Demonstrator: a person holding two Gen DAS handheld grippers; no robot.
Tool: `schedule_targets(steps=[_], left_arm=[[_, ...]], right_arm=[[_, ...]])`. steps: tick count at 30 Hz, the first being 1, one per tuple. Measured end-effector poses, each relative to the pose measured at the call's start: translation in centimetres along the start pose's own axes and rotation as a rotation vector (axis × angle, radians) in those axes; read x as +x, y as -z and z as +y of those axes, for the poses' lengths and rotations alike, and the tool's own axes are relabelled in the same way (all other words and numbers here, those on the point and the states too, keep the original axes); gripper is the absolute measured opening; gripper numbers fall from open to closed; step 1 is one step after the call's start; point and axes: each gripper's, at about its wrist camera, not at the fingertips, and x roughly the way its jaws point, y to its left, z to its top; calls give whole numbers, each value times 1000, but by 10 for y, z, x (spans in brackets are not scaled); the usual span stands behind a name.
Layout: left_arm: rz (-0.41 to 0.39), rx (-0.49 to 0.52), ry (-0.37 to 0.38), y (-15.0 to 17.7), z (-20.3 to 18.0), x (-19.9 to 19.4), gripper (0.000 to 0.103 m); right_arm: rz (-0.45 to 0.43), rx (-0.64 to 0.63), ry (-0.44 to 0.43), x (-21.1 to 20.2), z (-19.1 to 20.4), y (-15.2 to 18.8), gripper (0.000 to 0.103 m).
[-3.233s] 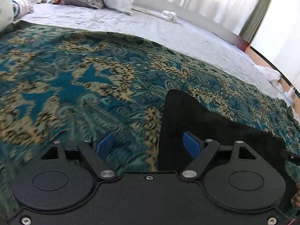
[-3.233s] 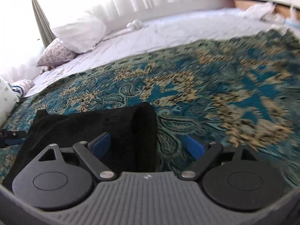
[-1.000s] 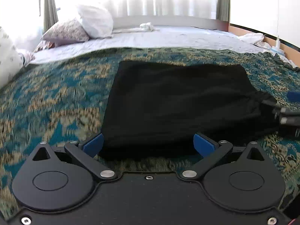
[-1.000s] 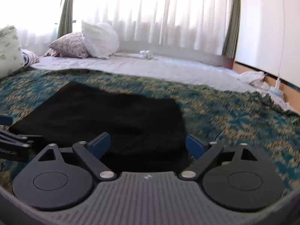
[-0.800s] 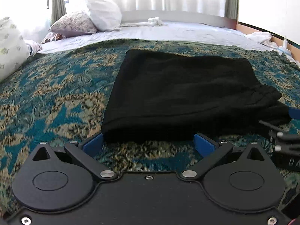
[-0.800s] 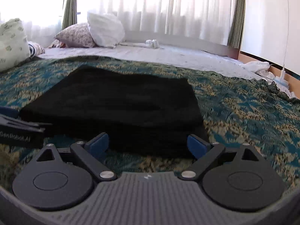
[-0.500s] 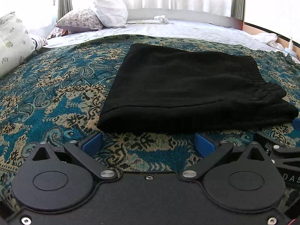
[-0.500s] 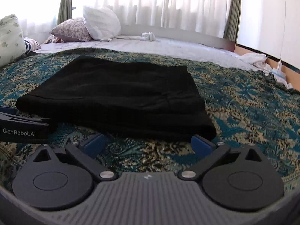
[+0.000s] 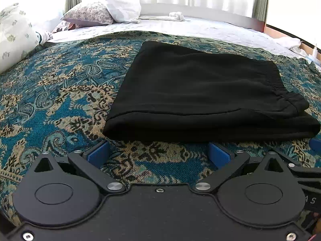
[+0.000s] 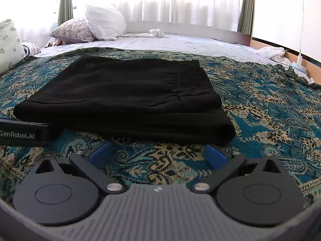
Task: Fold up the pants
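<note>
Black pants [image 9: 202,92] folded into a flat rectangle on patterned bedspread [image 9: 50,104], long axis running left to right, thick folded edge toward both cameras, gathered waistband at right end. Left gripper [image 9: 158,154] spread wide, holding nothing, just short of near edge. Right gripper [image 10: 158,154] likewise wide and holding nothing, beside it. Pillows [image 10: 104,22] against curtains beyond.

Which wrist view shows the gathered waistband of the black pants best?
Right wrist: the waistband runs near frame centre, its ridges readable. In the left wrist view it sits toward the right edge, more distorted.
</note>
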Motion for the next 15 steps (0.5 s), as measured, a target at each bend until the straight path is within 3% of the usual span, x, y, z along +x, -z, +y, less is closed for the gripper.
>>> schedule_targets(steps=[15], left_arm=[[2, 0, -10, 0, -2, 1, 103]], right_arm=[[2, 2, -6, 1, -1, 0, 103]])
